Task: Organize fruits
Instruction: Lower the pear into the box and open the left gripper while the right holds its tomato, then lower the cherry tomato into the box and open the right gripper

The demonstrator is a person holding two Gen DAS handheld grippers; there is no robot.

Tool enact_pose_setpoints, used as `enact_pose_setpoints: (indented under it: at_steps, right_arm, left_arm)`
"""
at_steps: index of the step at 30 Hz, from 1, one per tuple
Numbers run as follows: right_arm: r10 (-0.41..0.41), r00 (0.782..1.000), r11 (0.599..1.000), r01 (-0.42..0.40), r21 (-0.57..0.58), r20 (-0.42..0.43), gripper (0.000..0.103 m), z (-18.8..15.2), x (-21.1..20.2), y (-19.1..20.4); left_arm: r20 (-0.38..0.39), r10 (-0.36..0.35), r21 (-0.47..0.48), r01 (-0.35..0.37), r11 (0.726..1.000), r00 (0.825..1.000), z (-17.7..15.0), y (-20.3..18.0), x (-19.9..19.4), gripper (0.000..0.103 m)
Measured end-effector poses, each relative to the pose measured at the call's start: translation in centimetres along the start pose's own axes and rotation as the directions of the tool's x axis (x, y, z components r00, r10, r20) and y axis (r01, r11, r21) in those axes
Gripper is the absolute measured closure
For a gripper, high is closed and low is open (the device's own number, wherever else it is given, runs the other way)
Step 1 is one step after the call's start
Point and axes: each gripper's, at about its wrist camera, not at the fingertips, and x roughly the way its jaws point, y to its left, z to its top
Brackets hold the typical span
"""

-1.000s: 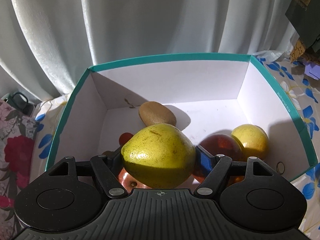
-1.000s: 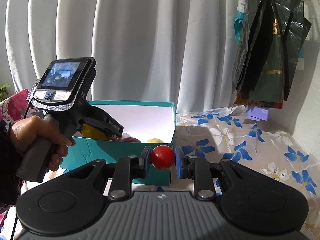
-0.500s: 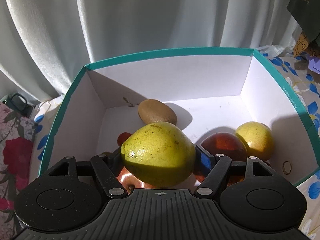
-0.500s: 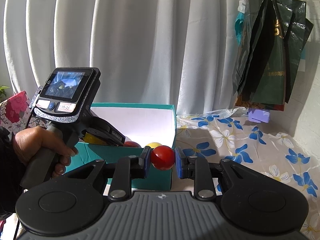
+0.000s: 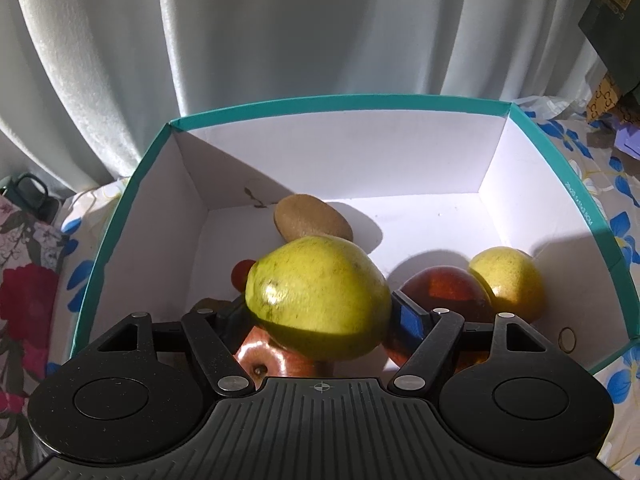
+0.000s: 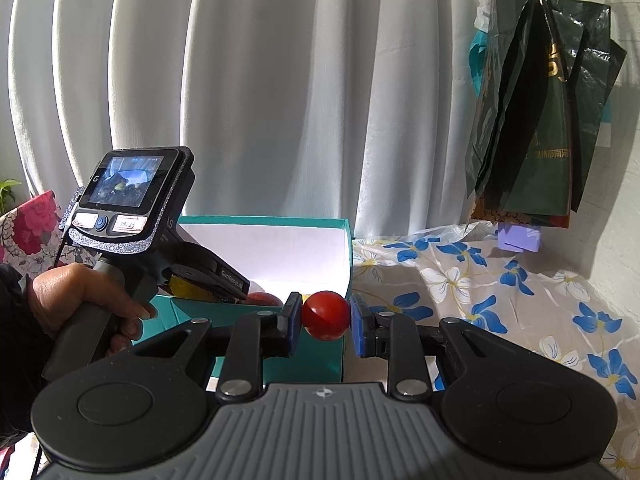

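My left hand-held gripper (image 5: 320, 312) pinches a pear (image 5: 318, 298) over the box (image 5: 340, 102); my right hand-held gripper (image 6: 325, 316) pinches a tomato (image 6: 325, 315) beside it.

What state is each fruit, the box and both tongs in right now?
Pear: gripped by left tongs, above box.
Cherry tomato: gripped by right tongs, outside box.
Box: open, lidless.
Kiwi: lying in box.
Red apple: in box, touching yellow fruit.
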Motion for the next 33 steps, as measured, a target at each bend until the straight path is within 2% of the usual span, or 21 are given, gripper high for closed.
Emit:
enact_pose_setpoints:
  at_steps: [10,12,15,20,26,33]
  right_arm:
    - [-0.001,1.0,1.0,0.001,0.002,0.005,0.079,0.1,0.2,0.0]
    - [-0.002,1.0,1.0,0.002,0.001,0.005,0.079,0.1,0.3,0.0]
    - [0.002,1.0,1.0,-0.002,0.001,0.007,0.079,0.1,0.4,0.0]
    - [0.007,1.0,1.0,-0.007,0.0,0.005,0.079,0.2,0.8,0.0]
    - [0.023,1.0,1.0,-0.023,-0.01,0.013,0.079,0.4,1.0,0.3]
    - [0.045,0.999,0.999,-0.045,-0.026,0.017,0.078,0.8,1.5,0.5]
  left_arm:
    - [-0.006,0.021,-0.013,-0.021,1.0,1.0,-0.1,0.4,0.1,0.022]
    - [0.003,0.018,-0.021,-0.018,1.0,1.0,0.0,0.6,-0.2,0.015]
    - [0.022,0.026,-0.025,-0.026,0.999,0.999,0.0,0.9,-1.0,0.009]
    - [0.054,0.046,-0.029,-0.045,0.999,0.997,-0.1,1.3,-3.0,0.002]
    - [0.076,0.078,-0.031,-0.075,0.997,0.994,-0.9,1.8,-5.7,0.001]
    - [0.097,0.077,-0.098,-0.068,0.993,0.992,-2.4,3.9,-9.0,0.001]
